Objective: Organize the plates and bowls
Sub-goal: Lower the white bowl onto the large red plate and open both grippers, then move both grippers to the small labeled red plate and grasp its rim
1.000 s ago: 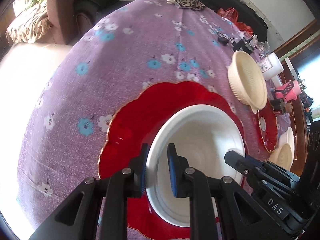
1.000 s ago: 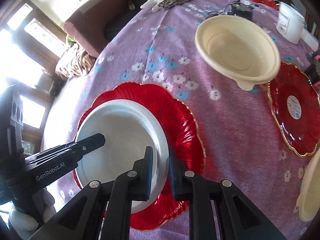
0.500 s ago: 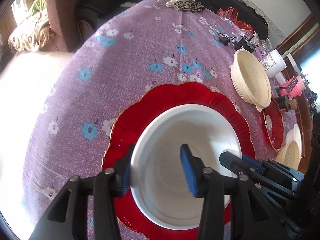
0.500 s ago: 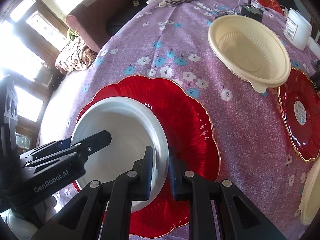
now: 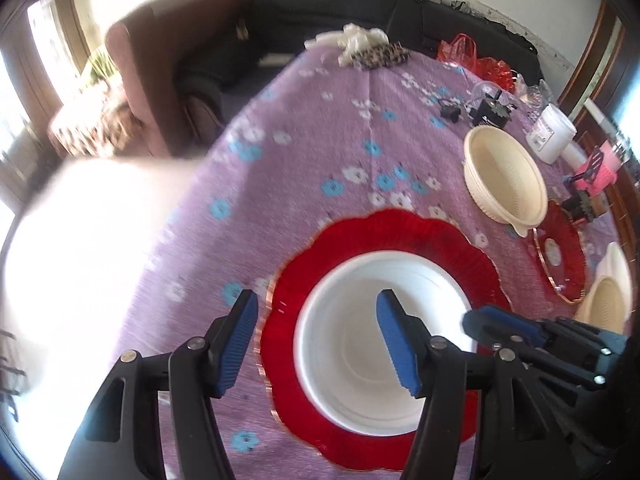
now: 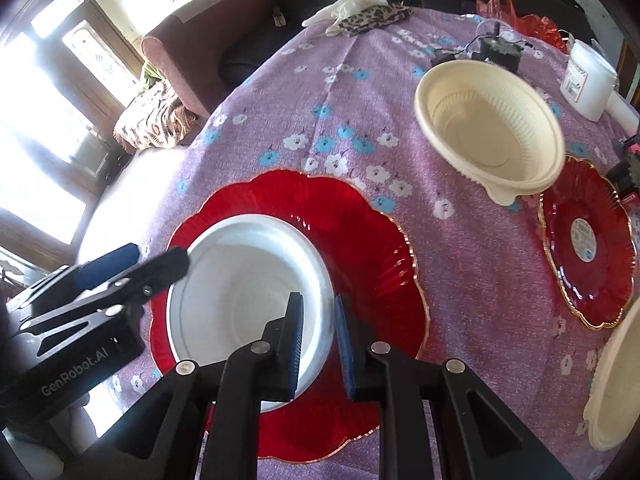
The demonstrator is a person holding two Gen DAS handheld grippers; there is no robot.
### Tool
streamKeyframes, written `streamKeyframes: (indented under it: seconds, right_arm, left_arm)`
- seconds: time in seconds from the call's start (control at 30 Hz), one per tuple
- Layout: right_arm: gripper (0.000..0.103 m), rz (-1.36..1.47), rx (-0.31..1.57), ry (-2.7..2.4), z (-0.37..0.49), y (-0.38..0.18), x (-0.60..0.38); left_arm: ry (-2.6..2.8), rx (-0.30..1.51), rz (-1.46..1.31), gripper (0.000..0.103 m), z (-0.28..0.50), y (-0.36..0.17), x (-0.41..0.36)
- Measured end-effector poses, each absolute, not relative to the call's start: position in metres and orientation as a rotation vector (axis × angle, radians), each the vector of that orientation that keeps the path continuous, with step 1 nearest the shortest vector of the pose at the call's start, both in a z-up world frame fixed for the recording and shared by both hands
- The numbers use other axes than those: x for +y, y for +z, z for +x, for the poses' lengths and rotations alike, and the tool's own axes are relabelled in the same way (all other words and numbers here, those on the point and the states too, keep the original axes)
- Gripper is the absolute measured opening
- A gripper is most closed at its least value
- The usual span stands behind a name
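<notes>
**Left hand-held gripper lets go of the white bowl; right keeps its pinch on the rim**

A second ago the left hand-held gripper (image 5: 314, 336) was clamped on the near-left rim of the white bowl (image 5: 384, 320); now its jaws stand apart and are opening further, and it has lifted off the rim. One blue pad hangs over the purple flowered cloth (image 5: 320, 140) just left of the large red plate (image 5: 400, 232), the other over the bowl's hollow, neither touching the bowl.

The right hand-held gripper (image 6: 318, 340) has stayed put, nearly closed, with the bowl's (image 6: 248, 280) right rim pinched between its pads. The bowl sits inside the large red plate (image 6: 340, 220), which lies near the bench's near-left edge.

Farther along the bench toward its right side, a cream bowl (image 6: 488, 128) rests with its tab beside a small red plate (image 6: 588, 240). Another cream bowl (image 6: 616, 380) shows at the near-right edge. A white jar (image 6: 588, 80) stands behind the cream bowl near the far-right edge.
</notes>
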State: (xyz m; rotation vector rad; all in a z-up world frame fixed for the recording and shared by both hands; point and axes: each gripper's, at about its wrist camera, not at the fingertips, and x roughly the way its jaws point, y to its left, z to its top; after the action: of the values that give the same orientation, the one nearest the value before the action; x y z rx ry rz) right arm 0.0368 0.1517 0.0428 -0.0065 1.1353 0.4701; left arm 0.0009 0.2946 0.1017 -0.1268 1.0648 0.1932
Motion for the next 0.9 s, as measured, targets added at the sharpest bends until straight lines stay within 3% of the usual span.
streamKeyframes:
  seconds: [0.33,0.77,0.9]
  right_arm:
    - [0.022,0.053,1.105,0.421,0.025,0.055,0.112]
    - [0.023,0.157,0.97,0.204,-0.023,0.088,-0.032]
    - [0.036,0.186,0.938,0.08,-0.034,0.093,-0.096]
  left_arm:
    - [0.21,0.967,0.039,0.068,-0.006,0.131,0.26]
    - [-0.033,1.005,-0.057,0.069,0.006,0.138,0.185]
    - [-0.075,1.025,-0.047,0.069,0.009,0.133,0.159]
